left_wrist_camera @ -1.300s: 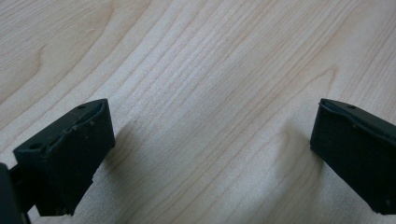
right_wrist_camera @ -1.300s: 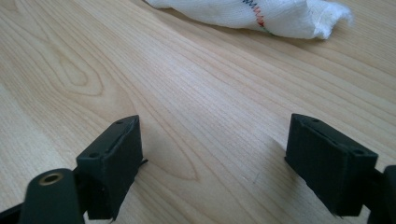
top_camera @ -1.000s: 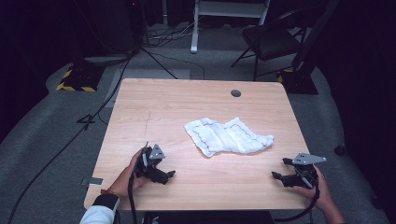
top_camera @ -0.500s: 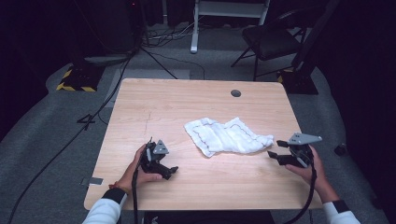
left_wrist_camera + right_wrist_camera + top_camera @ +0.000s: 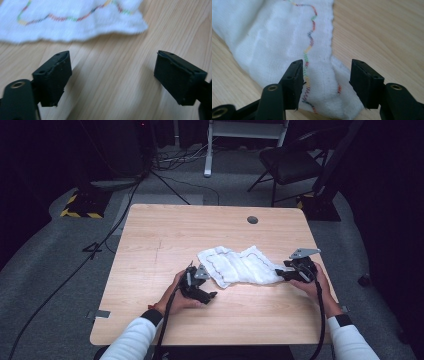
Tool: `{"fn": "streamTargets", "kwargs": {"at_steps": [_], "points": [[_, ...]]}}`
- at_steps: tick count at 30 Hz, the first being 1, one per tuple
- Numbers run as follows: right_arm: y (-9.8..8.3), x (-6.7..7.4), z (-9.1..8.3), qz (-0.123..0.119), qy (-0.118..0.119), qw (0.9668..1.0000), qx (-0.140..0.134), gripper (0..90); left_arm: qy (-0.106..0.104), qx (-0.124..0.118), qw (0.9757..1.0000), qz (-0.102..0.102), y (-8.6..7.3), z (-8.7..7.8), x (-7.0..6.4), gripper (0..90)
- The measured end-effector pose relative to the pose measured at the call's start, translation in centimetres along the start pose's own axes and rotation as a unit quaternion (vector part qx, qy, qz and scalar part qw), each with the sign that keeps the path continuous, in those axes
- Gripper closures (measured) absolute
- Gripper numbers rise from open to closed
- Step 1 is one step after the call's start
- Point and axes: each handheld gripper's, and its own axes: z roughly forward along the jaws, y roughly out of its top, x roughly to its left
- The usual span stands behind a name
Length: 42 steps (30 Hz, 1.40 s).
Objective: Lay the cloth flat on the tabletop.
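Both grippers at the white cloth (image 5: 239,266), mid-table: right gripper (image 5: 325,83) closing astride its end, left gripper (image 5: 112,77) narrowing, empty, just short; nothing gripped, folding undone.

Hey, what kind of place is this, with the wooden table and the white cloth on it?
Probably a recording studio or lab: a lone wooden table in a dark room, cables trailing over grey carpet, a hazard-striped stand base and a folding chair behind.

The high view looks forward and down on the whole wooden table (image 5: 165,240) from above its near edge. Each gripper view sits low and close over the tabletop, facing the white cloth (image 5: 240,266) (image 5: 70,20) (image 5: 274,45), which all three share.
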Motion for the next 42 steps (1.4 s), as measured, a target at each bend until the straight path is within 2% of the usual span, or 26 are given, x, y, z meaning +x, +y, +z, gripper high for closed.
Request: {"fn": "streamTargets", "kwargs": {"at_steps": [3, 6, 7, 8, 9, 10, 11, 12, 13, 15, 16, 19, 20, 23, 25, 26, 27, 28, 30, 31, 32, 33, 37, 38, 40, 42], "points": [[-0.8, -0.7, 0.2, 0.021, 0.018, 0.9996, 0.008, 46.4, -0.007, -0.002, 1.0000, 0.004, 1.2, 1.1, -0.3, 17.4], [-1.1, -1.0, 0.3, 0.026, 0.033, 0.9990, 0.013, 51.0, -0.007, -0.008, 0.9999, 0.002, 2.0, 1.8, -0.5, 24.7], [-1.1, -1.0, 0.3, 0.026, 0.033, 0.9990, 0.013, 51.0, -0.005, -0.009, 0.9999, -0.001, 2.3, 2.0, -0.6, 24.7], [-1.2, -0.8, 0.5, 0.021, 0.042, 0.9987, 0.018, 56.3, -0.004, -0.012, 0.9999, -0.005, 2.5, 2.2, -0.6, 31.7], [-1.2, -0.8, 0.5, 0.021, 0.042, 0.9987, 0.018, 56.3, -0.005, -0.017, 0.9998, -0.007, 2.6, 2.3, -0.6, 31.7], [-1.1, -0.6, 0.5, 0.016, 0.045, 0.9986, 0.020, 58.6, -0.002, -0.018, 0.9998, -0.006, 2.7, 2.4, -0.6, 37.3], [-1.1, -0.2, 0.6, 0.007, 0.053, 0.9983, 0.023, 63.0, -0.003, -0.019, 0.9998, -0.004, 2.8, 2.4, -0.6, 53.4], [-1.1, -0.2, 0.6, 0.007, 0.053, 0.9983, 0.023, 63.0, -0.015, -0.024, 0.9996, 0.001, 2.8, 2.4, -0.5, 53.4], [-0.9, 0.2, 0.5, -0.007, 0.059, 0.9980, 0.024, 69.4, -0.014, -0.025, 0.9996, 0.008, 2.8, 2.3, -0.4, 67.8], [-0.9, 0.3, 0.4, -0.008, 0.062, 0.9978, 0.024, 71.3, -0.016, -0.024, 0.9995, 0.014, 2.7, 2.2, -0.4, 70.7], [-0.9, 0.7, 0.3, -0.026, 0.060, 0.9977, 0.019, 75.8, -0.013, -0.023, 0.9994, 0.024, 2.7, 1.8, -0.3, 74.7], [-1.0, 1.0, 0.2, -0.036, 0.068, 0.9967, 0.024, 79.6, -0.019, -0.026, 0.9992, 0.026, 2.7, 1.4, -0.1, 76.1], [-1.0, 1.4, -0.1, -0.044, 0.074, 0.9960, 0.021, 81.7, -0.016, -0.024, 0.9988, 0.038, 2.8, 0.5, 0.1, 76.4], [-0.9, 1.6, -0.5, -0.046, 0.078, 0.9958, 0.013, 82.5, -0.017, -0.025, 0.9985, 0.045, 2.9, -0.2, 0.1, 77.0], [-0.8, 1.8, -1.1, -0.044, 0.080, 0.9958, -0.001, 82.9, -0.016, -0.019, 0.9979, 0.060, 2.9, -1.3, 0.0, 77.1], [-0.7, 1.8, -1.4, -0.041, 0.080, 0.9959, -0.008, 83.0, -0.021, -0.018, 0.9976, 0.063, 3.0, -1.7, 0.1, 77.2], [-0.5, 2.1, -2.1, -0.037, 0.084, 0.9956, -0.021, 82.9, -0.018, -0.019, 0.9974, 0.067, 3.0, -2.3, 0.1, 77.4], [-0.4, 2.2, -2.4, -0.036, 0.085, 0.9954, -0.027, 82.9, -0.018, -0.024, 0.9972, 0.069, 3.0, -3.4, 0.3, 77.5], [-0.3, 2.5, -3.0, -0.033, 0.086, 0.9950, -0.040, 83.0, -0.017, -0.030, 0.9971, 0.068, 3.0, -4.0, 0.4, 77.6], [-0.2, 2.6, -3.4, -0.029, 0.088, 0.9946, -0.048, 83.0, -0.017, -0.039, 0.9970, 0.065, 2.9, -4.9, 0.7, 77.9], [-0.2, 2.7, -3.6, -0.027, 0.089, 0.9942, -0.053, 83.0, -0.017, -0.039, 0.9970, 0.065, 2.9, -4.9, 0.7, 78.0], [-0.1, 2.9, -3.9, -0.025, 0.089, 0.9940, -0.059, 83.0, -0.025, -0.036, 0.9972, 0.060, 2.6, -5.6, 0.8, 78.2], [0.0, 3.7, -4.7, -0.016, 0.085, 0.9940, -0.067, 83.0, -0.036, -0.029, 0.9973, 0.057, 2.0, -6.2, 0.7, 78.9], [0.0, 3.9, -4.8, -0.011, 0.084, 0.9940, -0.070, 83.0, -0.039, -0.020, 0.9975, 0.055, 1.7, -6.5, 0.6, 79.0], [-0.1, 4.1, -4.8, -0.007, 0.085, 0.9938, -0.071, 83.0, -0.038, -0.017, 0.9977, 0.054, 1.5, -6.6, 0.5, 79.1], [-0.2, 4.7, -4.5, -0.006, 0.083, 0.9943, -0.066, 81.3, -0.028, -0.010, 0.9985, 0.046, 1.0, -6.6, 0.5, 78.4]]}}
